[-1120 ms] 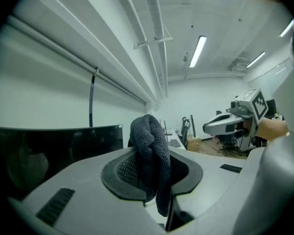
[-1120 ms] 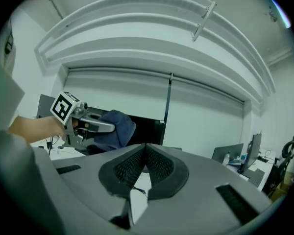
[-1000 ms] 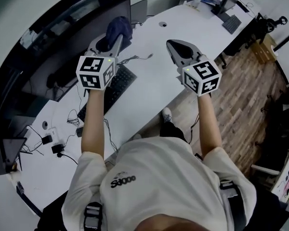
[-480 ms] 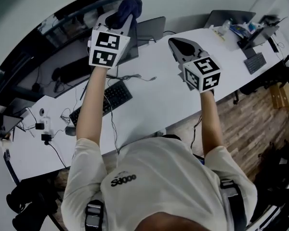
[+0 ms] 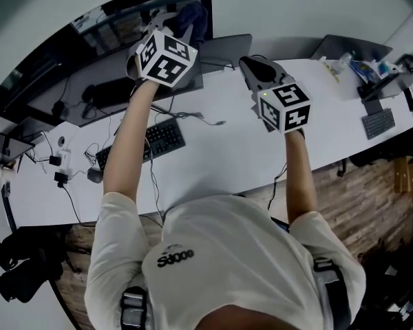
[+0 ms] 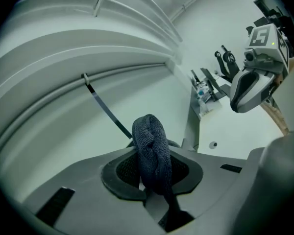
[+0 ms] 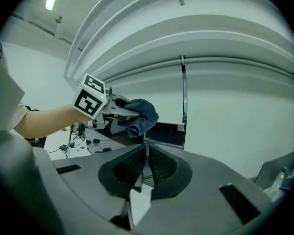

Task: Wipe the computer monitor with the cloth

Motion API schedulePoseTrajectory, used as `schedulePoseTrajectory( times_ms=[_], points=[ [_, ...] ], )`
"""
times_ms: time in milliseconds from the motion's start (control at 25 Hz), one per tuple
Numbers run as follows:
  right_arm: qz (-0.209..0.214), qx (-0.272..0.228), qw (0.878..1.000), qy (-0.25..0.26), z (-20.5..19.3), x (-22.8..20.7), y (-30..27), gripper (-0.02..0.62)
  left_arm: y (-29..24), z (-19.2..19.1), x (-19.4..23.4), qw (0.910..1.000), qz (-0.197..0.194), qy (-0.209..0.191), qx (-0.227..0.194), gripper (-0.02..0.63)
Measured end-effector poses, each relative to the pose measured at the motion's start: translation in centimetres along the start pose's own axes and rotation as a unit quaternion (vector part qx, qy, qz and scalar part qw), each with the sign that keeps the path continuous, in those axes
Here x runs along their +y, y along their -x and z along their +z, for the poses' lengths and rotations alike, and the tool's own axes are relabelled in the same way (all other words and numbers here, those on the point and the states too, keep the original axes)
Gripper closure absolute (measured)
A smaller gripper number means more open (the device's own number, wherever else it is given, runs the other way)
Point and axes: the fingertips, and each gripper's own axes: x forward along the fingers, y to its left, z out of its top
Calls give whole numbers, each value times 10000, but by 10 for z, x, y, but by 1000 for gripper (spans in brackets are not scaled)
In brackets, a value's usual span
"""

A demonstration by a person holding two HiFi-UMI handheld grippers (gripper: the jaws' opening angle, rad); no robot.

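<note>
White worktop (image 5: 213, 150) against pale wall, wood floor (image 5: 361, 184) along near edge | left tongs (image 5: 179, 23) clenched on dark cloth (image 5: 195, 17) at monitor (image 5: 110, 81) top, worktop's far edge | right tongs (image 7: 147, 148) closed, empty, above bare worktop middle.

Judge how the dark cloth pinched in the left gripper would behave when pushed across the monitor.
Probably floppy: the cloth bunches into a soft folded lump where the left gripper pinches it. Likely light, since that pinch alone holds it up. Its knitted-looking surface would probably drag rather than slip on the monitor.
</note>
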Motion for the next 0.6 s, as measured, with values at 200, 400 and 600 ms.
schedulePoseTrajectory(
  times_ms=[200,400,600],
  points=[
    [293,51,9996,0,-7,5,-15,589,3,-6,6,10000,26,62,41,520],
    [442,11,9990,101,3,22,-36,589,13,-23,20,9997,21,155,165,520],
    [493,63,9988,-35,8,40,-55,593,31,-47,37,9990,51,344,293,520]
  ],
)
